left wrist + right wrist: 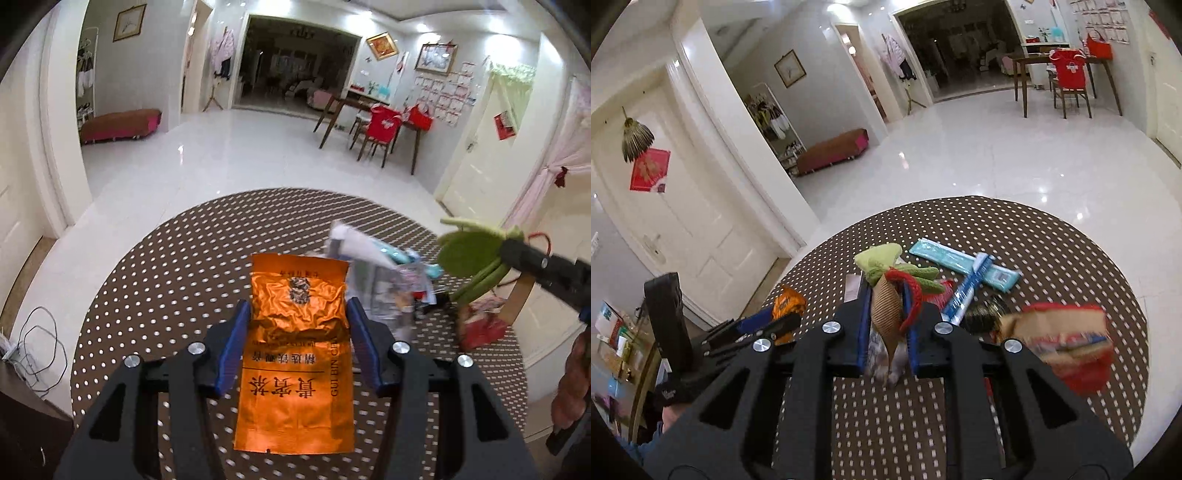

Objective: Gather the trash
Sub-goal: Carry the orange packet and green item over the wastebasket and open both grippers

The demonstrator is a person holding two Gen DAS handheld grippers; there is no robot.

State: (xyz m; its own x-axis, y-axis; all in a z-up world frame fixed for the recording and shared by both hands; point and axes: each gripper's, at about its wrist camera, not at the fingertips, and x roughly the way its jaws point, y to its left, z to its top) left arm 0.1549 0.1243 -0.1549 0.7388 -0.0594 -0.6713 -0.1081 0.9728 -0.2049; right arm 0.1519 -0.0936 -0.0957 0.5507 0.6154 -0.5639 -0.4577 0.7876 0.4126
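Note:
A round table [166, 277] in brown cloth with white dots carries the trash. My left gripper [297, 321] is shut on an orange foil tea pouch [295, 369], its blue pads pressing the pouch's two sides just above the cloth. In the right wrist view the left gripper [768, 325] and the orange pouch [788, 302] show at the left. My right gripper [886, 314] is shut on a brown card strip [884, 314] with a red cord and green fabric [882, 260]. A red and brown paper bag [1067, 343], blurred, hangs beside it. The right gripper [517, 254] enters the left wrist view from the right.
Teal flat packs [960, 258], a blue and white tube [967, 291] and a dark shiny wrapper [982, 317] lie mid-table. White and clear wrappers [384, 291] sit behind the pouch. Cables [37, 350] lie on the floor at left. A hand [572, 387] is at the right edge.

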